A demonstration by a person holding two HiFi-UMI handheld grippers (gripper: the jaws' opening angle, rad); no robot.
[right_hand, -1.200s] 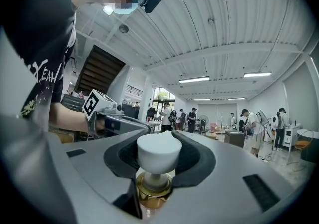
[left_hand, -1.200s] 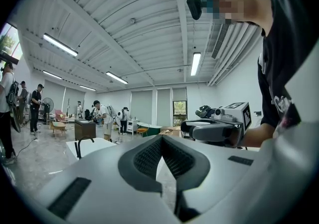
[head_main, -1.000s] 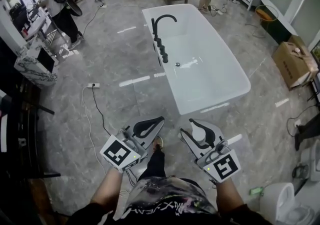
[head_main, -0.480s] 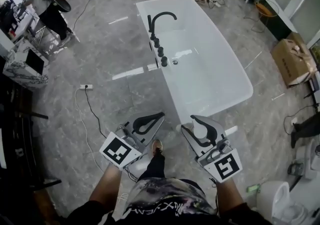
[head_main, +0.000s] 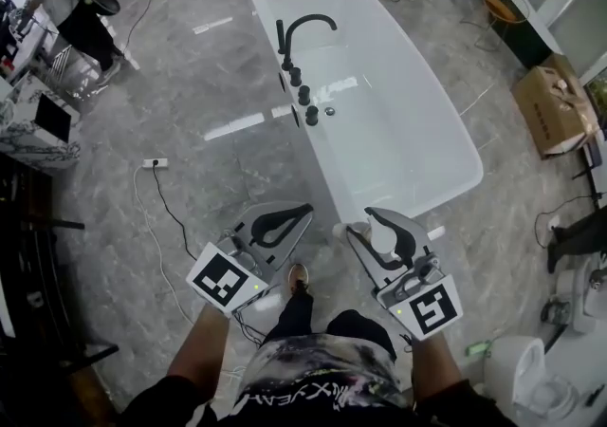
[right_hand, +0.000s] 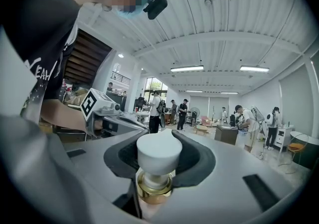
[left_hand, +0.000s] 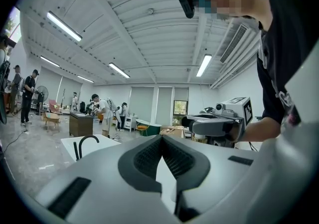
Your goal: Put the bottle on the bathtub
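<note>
Carry step, as I judge it: right tongs (head_main: 377,221) grip the white-capped, gold-collared bottle (right_hand: 158,156) just near of the white freestanding bathtub (head_main: 398,131), left tongs (head_main: 305,213) closed and empty; next, reach its rim.

White print across the shirt (head_main: 318,385) reads "YEAH" in the head view, and the letters before it are too small to tell. In the right gripper view the same shirt shows "EAH". The left cube (head_main: 225,281) and right cube (head_main: 432,309) bear black-and-white square markers, with no letters. Print on the cardboard box (head_main: 555,112) is unreadable.
</note>
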